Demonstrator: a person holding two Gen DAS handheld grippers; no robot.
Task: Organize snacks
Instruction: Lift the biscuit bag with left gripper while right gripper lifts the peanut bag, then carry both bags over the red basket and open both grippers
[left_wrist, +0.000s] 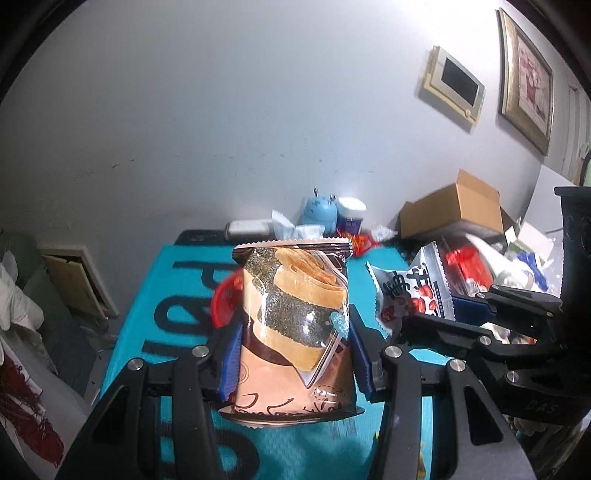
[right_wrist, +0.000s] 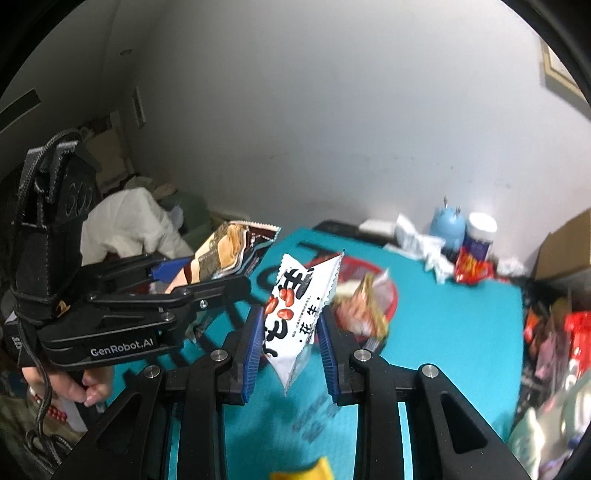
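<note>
My left gripper (left_wrist: 293, 354) is shut on a brown seaweed-roll snack pack (left_wrist: 295, 325), held upright above the teal mat (left_wrist: 166, 295). The same pack (right_wrist: 229, 254) shows at the left of the right wrist view. My right gripper (right_wrist: 290, 343) is shut on a white peanut snack pack (right_wrist: 299, 310), held up above the mat; that pack also shows in the left wrist view (left_wrist: 413, 291). A red basket (right_wrist: 373, 291) with several snacks sits on the mat beyond it; its rim (left_wrist: 221, 299) peeks out behind the brown pack.
At the mat's far edge stand a blue toy figure (left_wrist: 319, 210), a white-lidded jar (left_wrist: 351, 216), crumpled tissue (right_wrist: 417, 236) and a red snack bag (right_wrist: 471, 269). A cardboard box (left_wrist: 454, 210) and a clutter of packets (right_wrist: 554, 332) lie to the right.
</note>
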